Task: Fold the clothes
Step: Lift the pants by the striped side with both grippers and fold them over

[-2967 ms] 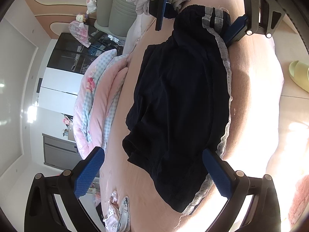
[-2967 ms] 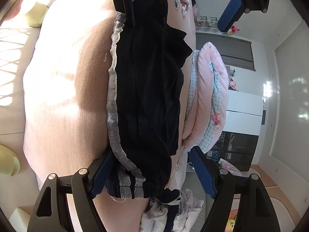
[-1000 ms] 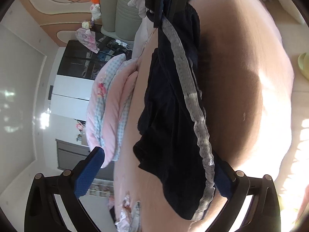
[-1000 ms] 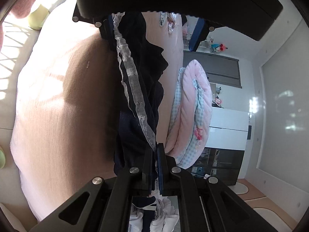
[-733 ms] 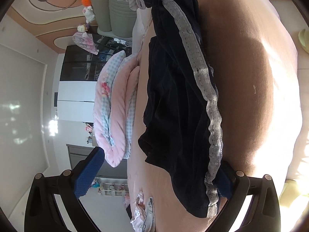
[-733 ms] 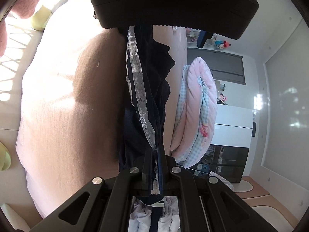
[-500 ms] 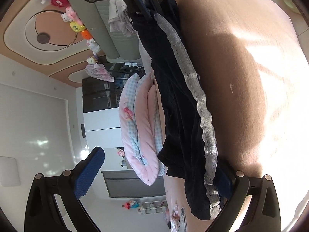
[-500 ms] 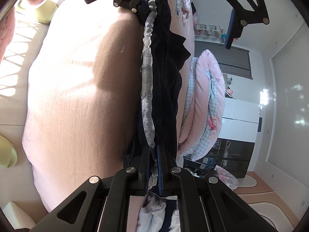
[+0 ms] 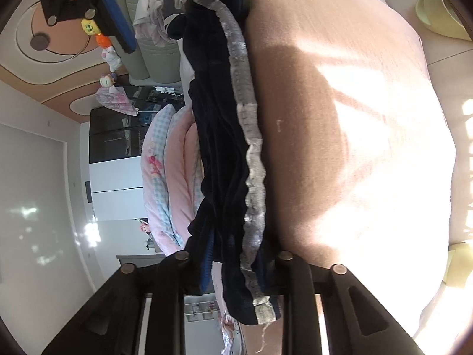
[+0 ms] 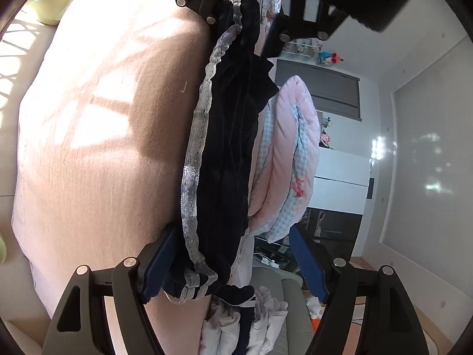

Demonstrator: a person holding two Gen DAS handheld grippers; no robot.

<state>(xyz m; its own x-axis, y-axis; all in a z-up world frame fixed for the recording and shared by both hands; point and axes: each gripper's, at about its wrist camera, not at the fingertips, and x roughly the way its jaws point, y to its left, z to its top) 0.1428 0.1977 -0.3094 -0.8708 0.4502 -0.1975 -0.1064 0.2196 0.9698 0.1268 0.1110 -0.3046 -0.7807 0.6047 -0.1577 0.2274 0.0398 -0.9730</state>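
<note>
On my left wrist camera the left gripper (image 9: 233,269) has its fingers drawn close together at 6 o'clock, pinching one end of the dark navy garment (image 9: 218,136). The cloth bunches between the blue pads and a short tail of it hangs past them. From there the garment runs as a narrow folded band straight up toward 12 o'clock, with its grey lace trim (image 9: 251,153) along the 3 o'clock edge. It lies on the pink bedspread (image 9: 354,148), which is sunlit with a shadow just beside the trim. At 12 o'clock I see the right gripper (image 9: 177,6) at the garment's far end, one blue pad showing out at 11 o'clock.

On my right wrist camera the right gripper (image 10: 233,266) is spread wide, its two blue pads well apart at 7 and 5 o'clock. The garment's striped end (image 10: 195,290) sits between them, touching the 7 o'clock pad only; nothing is clamped. The navy garment (image 10: 227,148) stretches up to 12 o'clock, where the left gripper (image 10: 251,26) closes on it. The lace trim (image 10: 195,148) follows its 9 o'clock side. A rolled pink quilt (image 10: 289,159) lies just beside the garment toward 3 o'clock. A heap of pale clothes (image 10: 260,319) sits at 6 o'clock. A pale green slipper (image 9: 437,14) rests on the floor at 1 o'clock in the left view.
</note>
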